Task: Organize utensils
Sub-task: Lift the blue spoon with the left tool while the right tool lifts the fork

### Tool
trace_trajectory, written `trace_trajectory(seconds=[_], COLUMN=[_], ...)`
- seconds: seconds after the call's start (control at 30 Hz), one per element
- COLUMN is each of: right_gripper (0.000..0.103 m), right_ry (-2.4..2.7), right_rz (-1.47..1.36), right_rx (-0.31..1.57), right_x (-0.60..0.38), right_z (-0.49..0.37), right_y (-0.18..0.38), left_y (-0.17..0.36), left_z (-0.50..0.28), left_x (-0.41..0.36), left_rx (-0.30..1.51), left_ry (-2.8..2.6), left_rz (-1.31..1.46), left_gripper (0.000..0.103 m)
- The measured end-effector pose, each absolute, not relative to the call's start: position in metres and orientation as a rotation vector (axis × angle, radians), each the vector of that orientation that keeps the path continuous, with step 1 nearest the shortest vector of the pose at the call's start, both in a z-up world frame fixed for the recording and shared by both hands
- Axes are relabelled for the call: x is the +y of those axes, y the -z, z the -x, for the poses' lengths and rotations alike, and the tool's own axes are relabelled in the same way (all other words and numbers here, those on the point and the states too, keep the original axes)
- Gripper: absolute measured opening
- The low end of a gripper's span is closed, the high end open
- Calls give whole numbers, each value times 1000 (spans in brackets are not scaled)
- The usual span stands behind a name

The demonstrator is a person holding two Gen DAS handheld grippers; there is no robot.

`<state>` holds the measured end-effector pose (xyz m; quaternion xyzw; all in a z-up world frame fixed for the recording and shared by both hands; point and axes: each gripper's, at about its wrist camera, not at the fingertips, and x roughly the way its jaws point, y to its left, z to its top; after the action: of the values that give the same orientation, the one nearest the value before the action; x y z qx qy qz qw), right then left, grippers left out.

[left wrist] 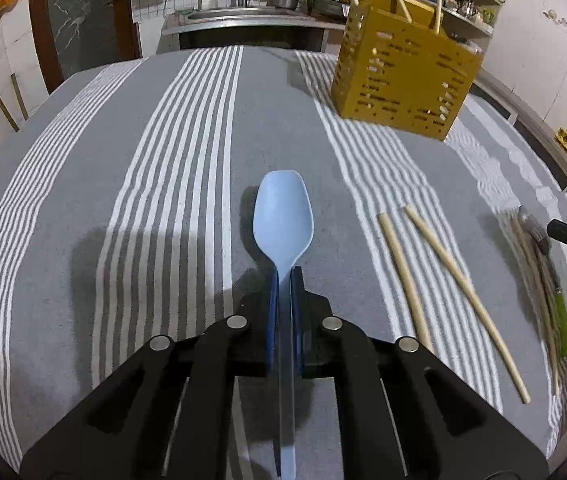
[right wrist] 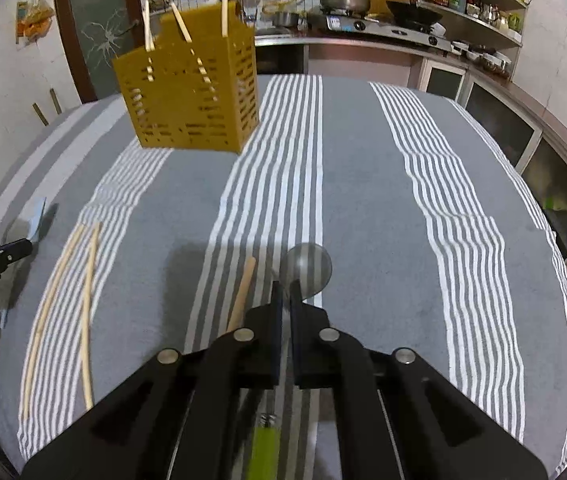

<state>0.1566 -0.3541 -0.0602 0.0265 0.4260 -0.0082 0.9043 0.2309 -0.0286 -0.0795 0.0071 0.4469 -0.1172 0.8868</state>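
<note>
Left gripper (left wrist: 285, 276) clamped on the neck of the blue spoon (left wrist: 283, 216), bowl pointing up-frame, centre of left wrist view. Right gripper (right wrist: 286, 292) clamped on the metal spoon (right wrist: 309, 268) with a green handle, bowl just above the fingertips. One chopstick (right wrist: 241, 294) lies just left of the right gripper; a chopstick pair (left wrist: 443, 292) lies loose on the striped cloth (left wrist: 123, 200) right of centre. Yellow utensil holder (left wrist: 403, 80) stands upper right, chopsticks inside.
</note>
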Motion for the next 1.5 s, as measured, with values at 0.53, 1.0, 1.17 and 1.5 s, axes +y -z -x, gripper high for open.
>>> trace_trajectory(seconds=[0.53,1.0,1.17,1.5], right_gripper=[33,24,5,5], right_ry=[-41,-108,-106,-146], right_rz=[5,-57,-101,-20], right_rx=[915,1028,999,1086], right_x=[-345,-341,-343,-336], right_z=[-157,-177,-180,-206], right_y=[66,93,94,97], left_y=[77,89,92,95], left_z=[-218,-227,-226,-232], left_x=[-31,-29,-28,-30], left_rx=[925,946,949,966], left_ry=[226,231,235,245], left_rz=[-36,-27,-24,-35], left_gripper=[5,5,5,6])
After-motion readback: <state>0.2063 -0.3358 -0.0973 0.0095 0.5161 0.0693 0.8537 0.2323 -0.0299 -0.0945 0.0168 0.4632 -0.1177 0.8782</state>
